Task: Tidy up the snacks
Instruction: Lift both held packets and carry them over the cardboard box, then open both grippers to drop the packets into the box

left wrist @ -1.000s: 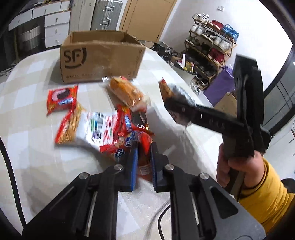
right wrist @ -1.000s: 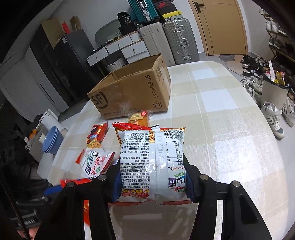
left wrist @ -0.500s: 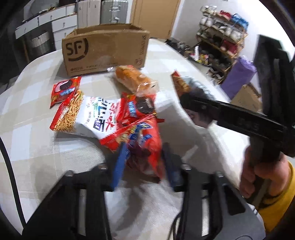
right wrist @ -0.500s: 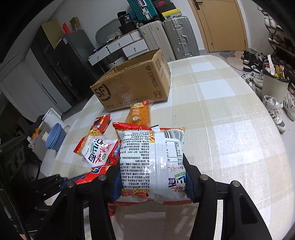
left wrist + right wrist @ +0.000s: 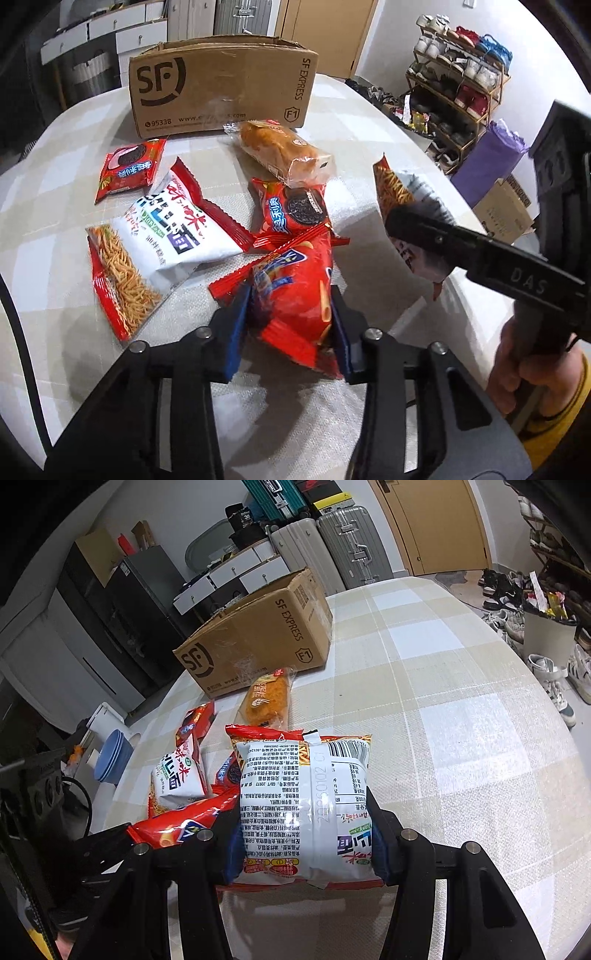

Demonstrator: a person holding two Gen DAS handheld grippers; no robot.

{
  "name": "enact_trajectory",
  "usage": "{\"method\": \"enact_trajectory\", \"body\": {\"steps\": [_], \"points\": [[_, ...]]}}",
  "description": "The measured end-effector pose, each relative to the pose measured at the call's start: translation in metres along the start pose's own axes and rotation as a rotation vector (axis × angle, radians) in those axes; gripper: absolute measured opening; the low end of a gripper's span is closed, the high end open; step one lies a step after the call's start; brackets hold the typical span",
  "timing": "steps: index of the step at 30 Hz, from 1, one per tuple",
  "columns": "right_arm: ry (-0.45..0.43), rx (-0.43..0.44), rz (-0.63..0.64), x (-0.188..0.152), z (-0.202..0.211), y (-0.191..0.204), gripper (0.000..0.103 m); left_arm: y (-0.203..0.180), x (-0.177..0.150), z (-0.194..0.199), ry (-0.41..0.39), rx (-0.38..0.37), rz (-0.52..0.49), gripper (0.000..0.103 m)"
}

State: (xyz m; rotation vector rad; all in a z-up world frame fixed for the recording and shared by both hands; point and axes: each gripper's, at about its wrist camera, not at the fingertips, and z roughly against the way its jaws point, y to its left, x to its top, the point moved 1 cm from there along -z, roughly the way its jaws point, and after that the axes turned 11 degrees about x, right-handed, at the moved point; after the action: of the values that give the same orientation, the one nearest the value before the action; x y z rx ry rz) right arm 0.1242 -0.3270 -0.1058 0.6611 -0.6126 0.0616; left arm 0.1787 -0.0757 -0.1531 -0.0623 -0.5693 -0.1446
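Left gripper (image 5: 291,314) jaws closed on crinkly red foil snack bag (image 5: 295,291), apparently just clear of checked counter (image 5: 48,206). Right gripper (image 5: 306,834) jaws clamp white-and-red noodle-snack packet (image 5: 303,805). Brown cardboard SF box (image 5: 221,92) well ahead of both jaws. Keep squeeze gentle, carry over rim, release inside.

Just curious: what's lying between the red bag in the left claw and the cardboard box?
In the left wrist view, an Oreo packet and a wrapped bread roll lie between the red bag and the box.
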Motion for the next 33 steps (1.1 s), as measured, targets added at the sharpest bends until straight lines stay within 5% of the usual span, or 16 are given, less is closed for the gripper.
{"method": "enact_trajectory", "body": {"steps": [7,18,33], "points": [[-0.016,0.005,-0.005,0.000,0.006,0.001,0.055,0.011,-0.001,0.010,0.014,-0.103,0.059,0.034],[-0.038,0.037,0.089,0.012,0.024,0.041,0.055,0.038,0.018,0.072,-0.119,-0.138,0.109,0.034],[-0.068,0.101,0.280,0.126,0.020,0.121,0.054,0.087,0.128,0.134,-0.273,-0.060,0.063,0.034]]}}
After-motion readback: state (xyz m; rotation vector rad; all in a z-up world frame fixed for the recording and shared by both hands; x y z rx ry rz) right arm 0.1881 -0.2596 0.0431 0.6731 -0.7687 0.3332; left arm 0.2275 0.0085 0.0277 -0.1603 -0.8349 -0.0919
